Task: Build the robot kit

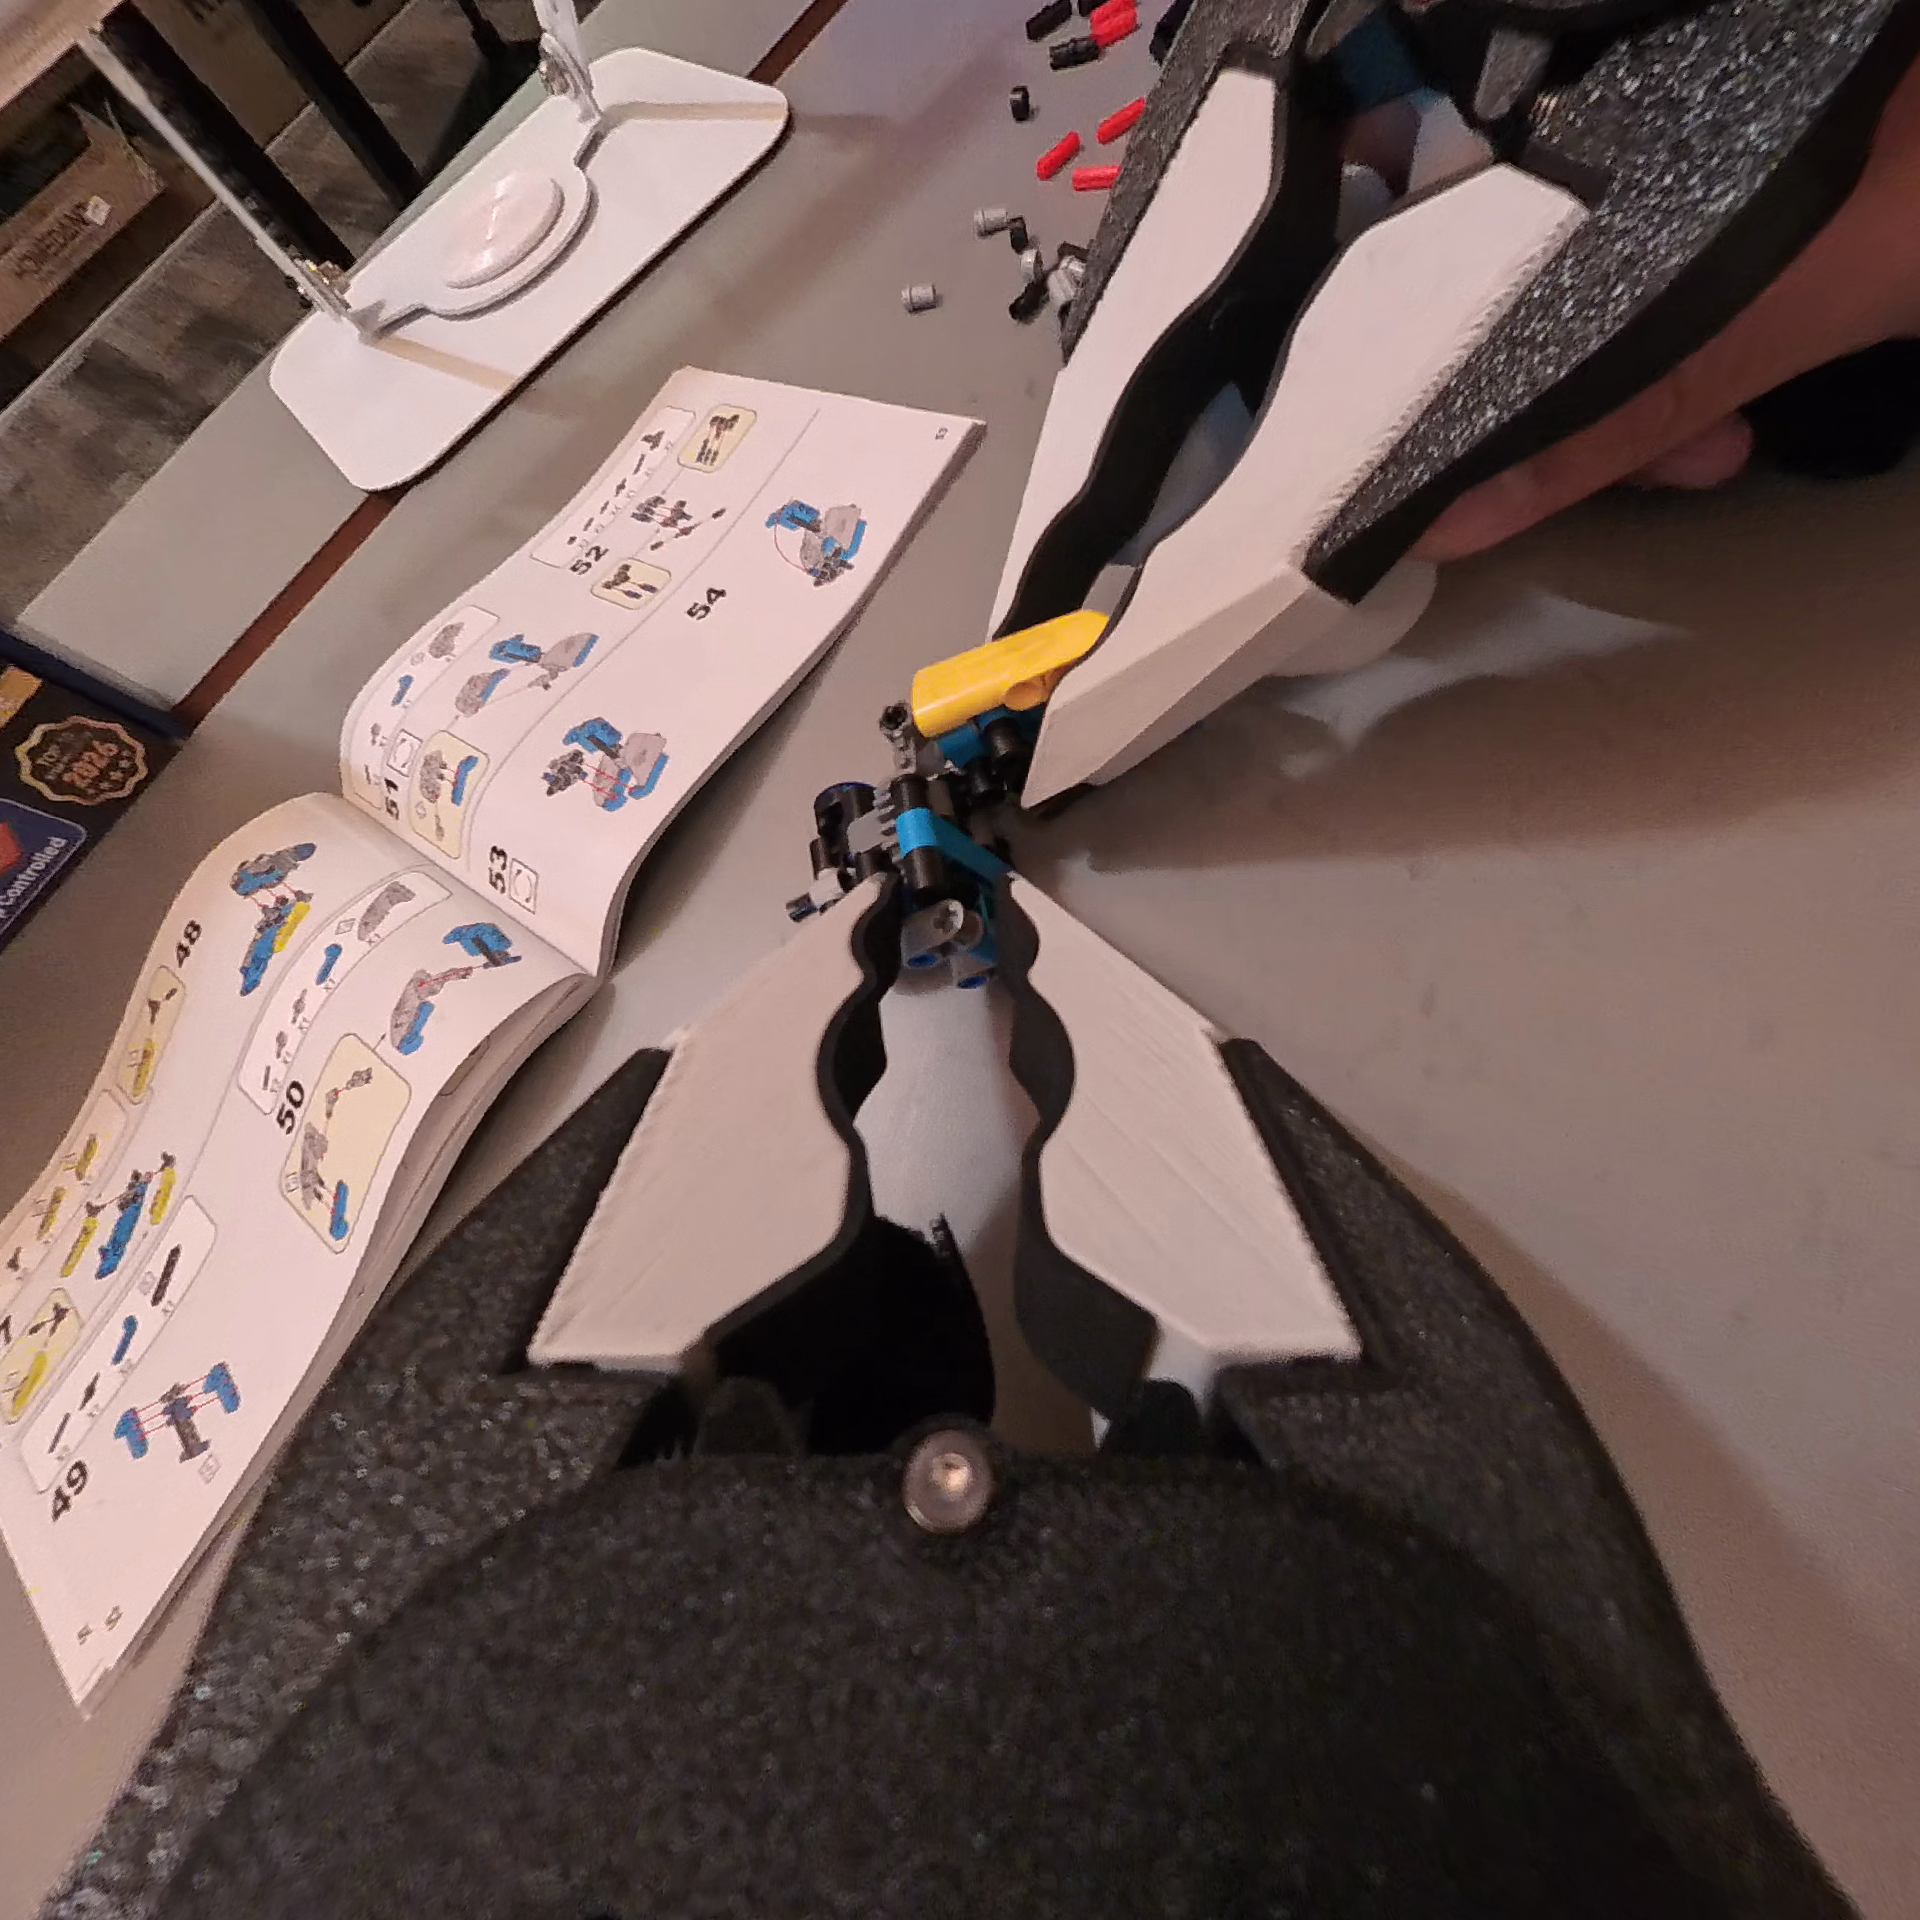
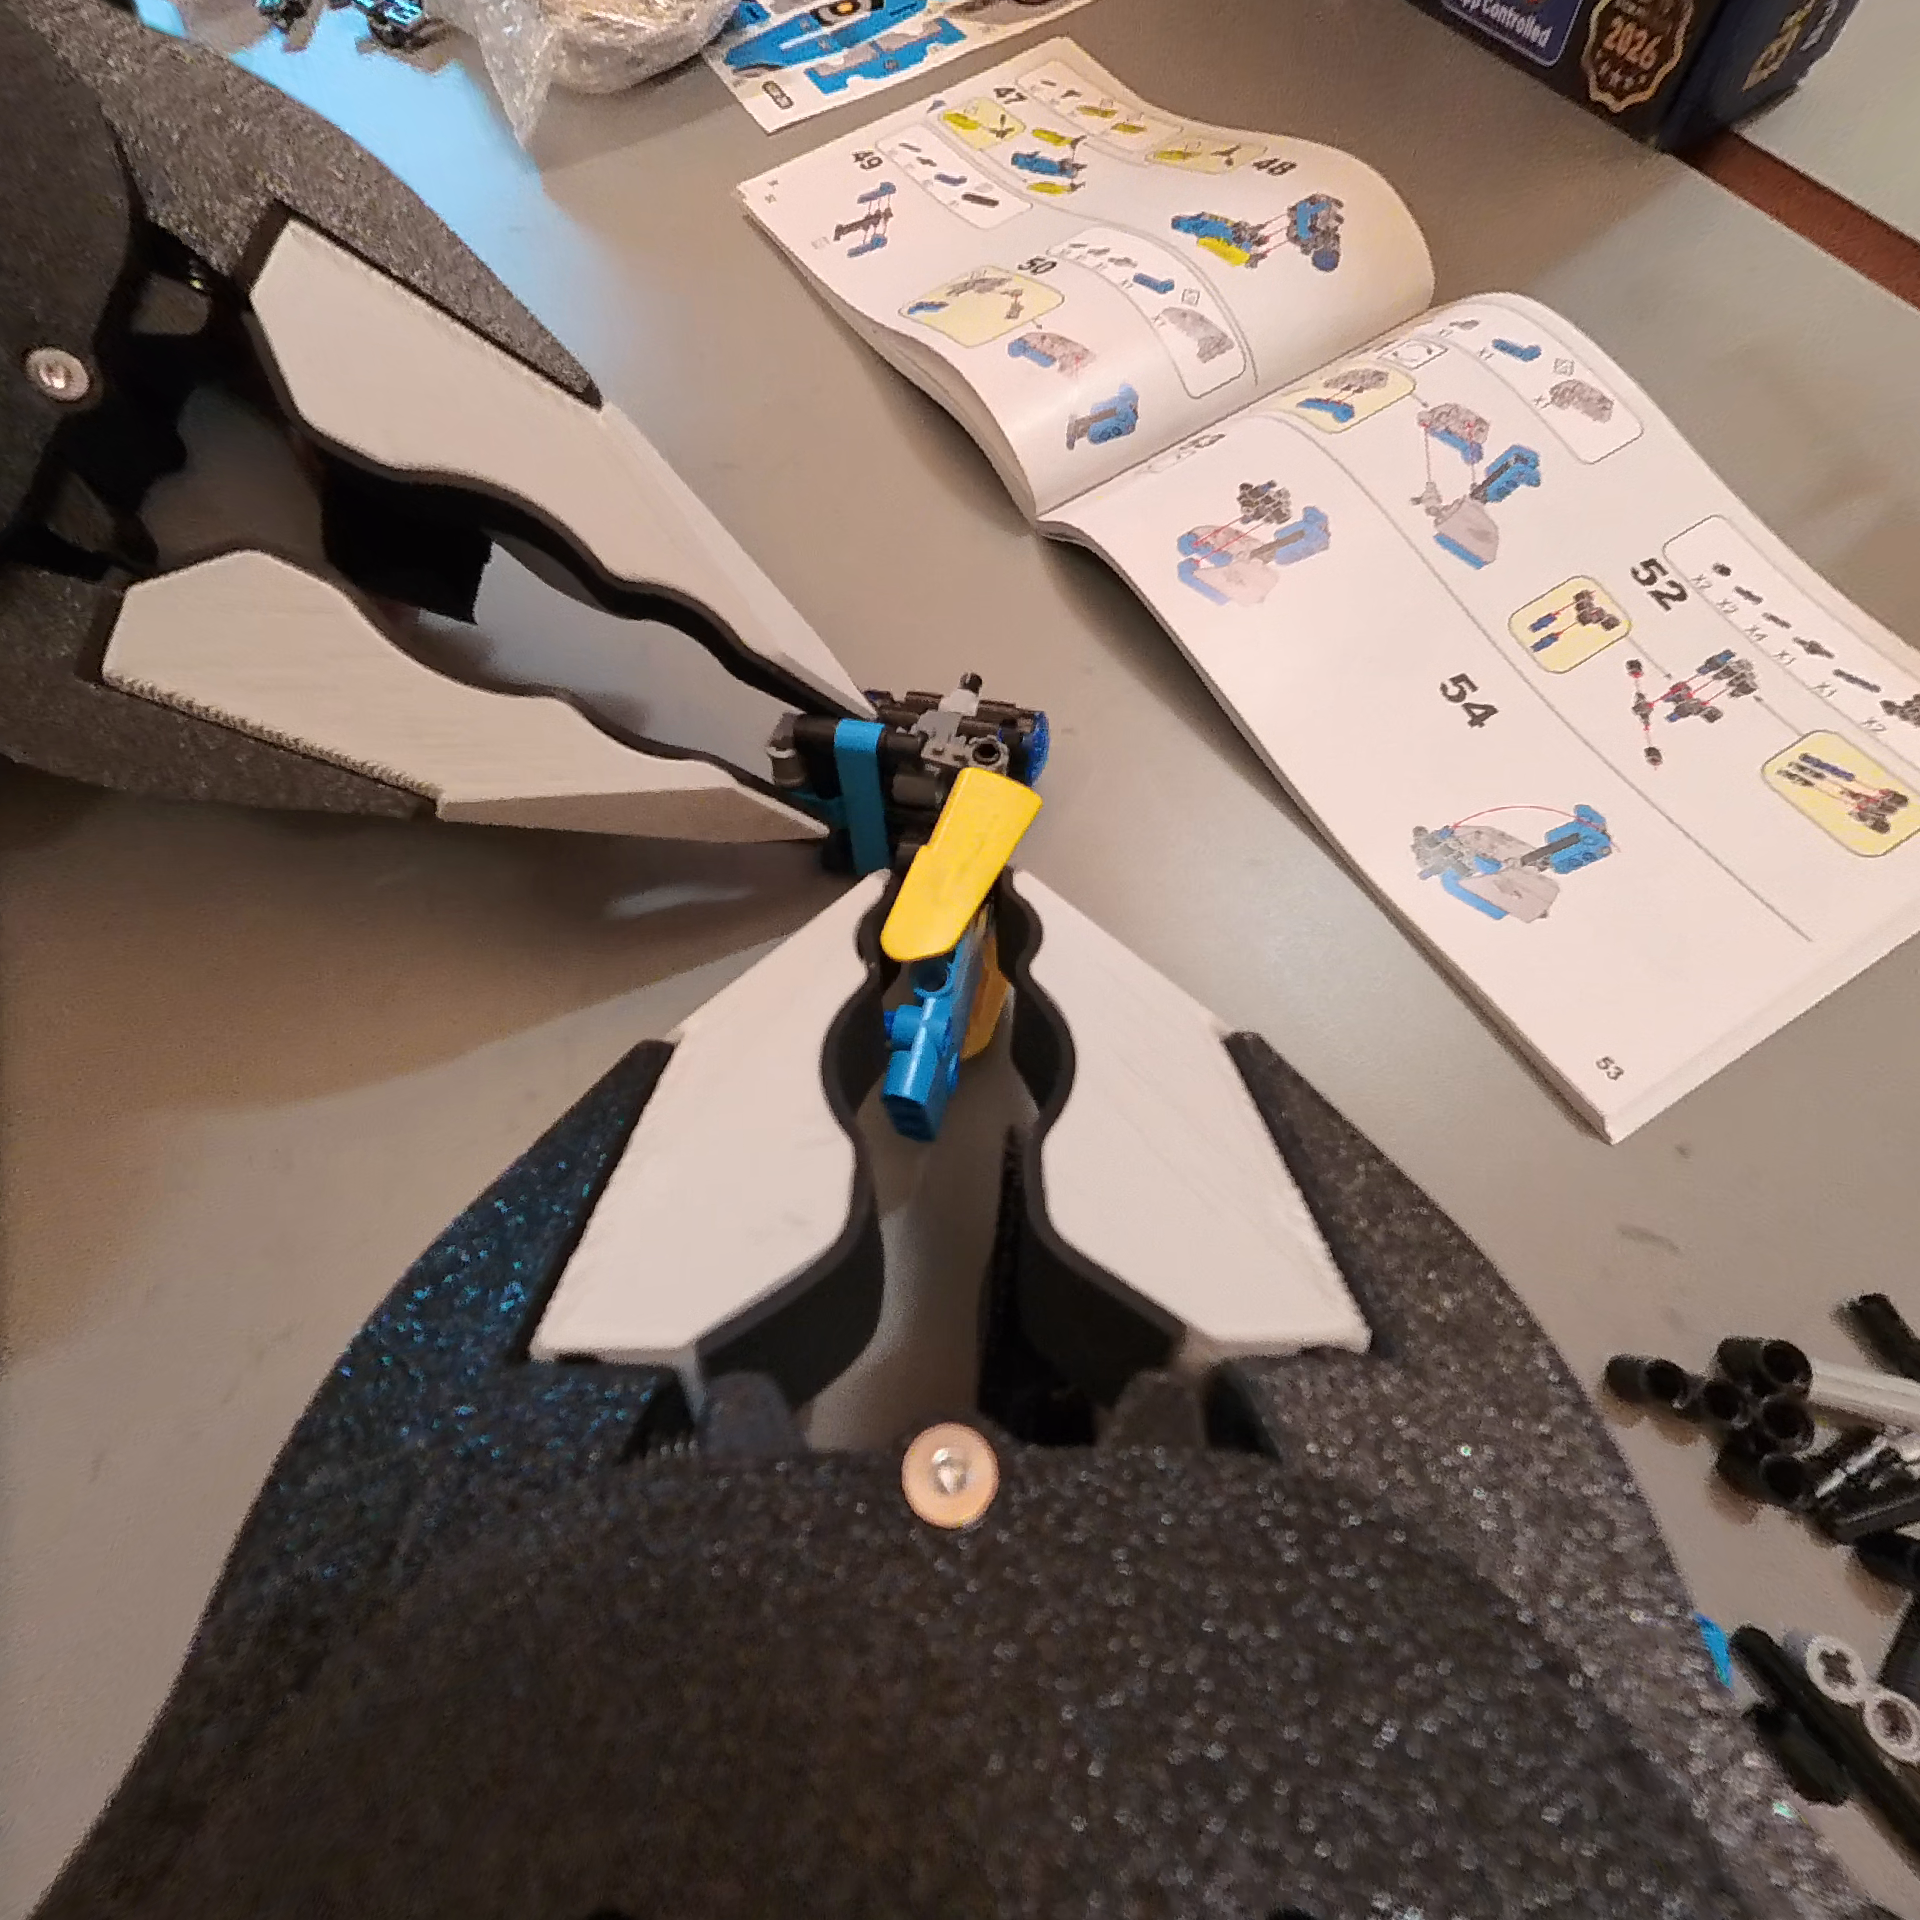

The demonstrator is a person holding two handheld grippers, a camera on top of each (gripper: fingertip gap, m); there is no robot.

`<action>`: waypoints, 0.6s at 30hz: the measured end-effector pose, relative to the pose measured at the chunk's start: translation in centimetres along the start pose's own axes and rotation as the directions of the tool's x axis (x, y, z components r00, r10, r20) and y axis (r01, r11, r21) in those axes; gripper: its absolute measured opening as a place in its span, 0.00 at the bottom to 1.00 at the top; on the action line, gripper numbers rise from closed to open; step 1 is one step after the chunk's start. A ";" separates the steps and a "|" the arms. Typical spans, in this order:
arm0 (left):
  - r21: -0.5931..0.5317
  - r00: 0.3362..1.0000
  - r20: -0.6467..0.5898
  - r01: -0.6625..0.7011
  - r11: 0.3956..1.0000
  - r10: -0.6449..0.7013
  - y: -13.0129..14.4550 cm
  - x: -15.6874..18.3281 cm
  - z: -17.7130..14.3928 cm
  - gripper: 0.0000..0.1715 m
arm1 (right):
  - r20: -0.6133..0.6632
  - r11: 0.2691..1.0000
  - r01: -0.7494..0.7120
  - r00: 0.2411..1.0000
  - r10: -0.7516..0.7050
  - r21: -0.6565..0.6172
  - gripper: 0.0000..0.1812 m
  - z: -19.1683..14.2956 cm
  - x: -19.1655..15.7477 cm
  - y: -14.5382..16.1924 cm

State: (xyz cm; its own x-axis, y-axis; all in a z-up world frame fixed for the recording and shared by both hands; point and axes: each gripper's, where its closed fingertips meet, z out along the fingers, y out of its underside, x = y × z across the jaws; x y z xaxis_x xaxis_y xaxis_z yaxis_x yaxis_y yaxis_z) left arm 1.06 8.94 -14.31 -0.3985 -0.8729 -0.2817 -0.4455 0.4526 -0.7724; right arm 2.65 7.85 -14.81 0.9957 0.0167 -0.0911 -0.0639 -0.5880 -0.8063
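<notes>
Grey tabletop (image 1: pixel 1455 1039) carries everything in both views. The left gripper (image 1: pixel 940 914) is clenched on a small blue, black and grey brick assembly (image 1: pixel 914 831), its white fingers (image 1: pixel 748 1122) pinching the near end of the build just above the table. The right gripper (image 2: pixel 945 914) grasps a yellow piece (image 2: pixel 961 857) with a blue beam (image 2: pixel 925 1049) attached beneath it; the beam runs back between its fingers while the yellow tip juts forward and touches the assembly (image 2: pixel 914 748). In the left wrist view the right gripper (image 1: pixel 1049 665) comes in from the far right, a hand (image 1: pixel 1621 447) wrapped around its dark body, and the yellow piece (image 1: pixel 1003 665) sits right over the build. In the right wrist view the left gripper (image 2: pixel 847 769) reaches in from the left, closed on the assembly. An open instruction booklet (image 1: pixel 499 790) lies flat on the table, left of the grippers in the left view and to the far right (image 2: pixel 1351 540) in the right view. Loose red, black and grey parts (image 1: pixel 1081 156) are scattered far off behind the right gripper, and black pins (image 2: pixel 1787 1444) lie near right. A white stand base (image 1: pixel 520 270) sits at far left, with a dark box (image 2: pixel 1621 62) beyond the booklet.
</notes>
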 end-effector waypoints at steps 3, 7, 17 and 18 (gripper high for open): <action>-0.003 1.000 0.006 0.009 1.000 -0.009 -0.1 0.0 0.2 0.10 | 0.001 1.000 0.012 1.000 -0.012 0.009 0.10 0.1 0.1 -0.1; -0.004 0.999 -0.006 0.031 0.999 -0.031 0.0 -0.1 0.3 0.10 | 0.050 1.000 -0.009 0.999 0.009 0.008 0.11 0.3 0.1 -0.3; -0.011 0.995 -0.039 0.089 0.996 -0.089 0.1 -0.4 0.4 0.10 | 0.101 1.000 -0.009 0.995 0.010 -0.008 0.11 0.6 0.1 -0.5; -0.011 0.996 -0.041 0.083 0.997 -0.083 0.1 -0.4 0.4 0.10 | 0.104 1.000 -0.016 0.994 0.017 -0.013 0.11 0.6 0.1 -0.4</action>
State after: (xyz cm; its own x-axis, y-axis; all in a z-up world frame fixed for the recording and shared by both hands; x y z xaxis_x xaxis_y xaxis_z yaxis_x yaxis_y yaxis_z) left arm 1.50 9.23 -14.49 -0.3925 -0.8993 -0.1929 -0.4858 0.3808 -0.7868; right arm 2.75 8.59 -14.82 0.9821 0.0906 -0.1648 -0.0786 -0.5984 -0.7973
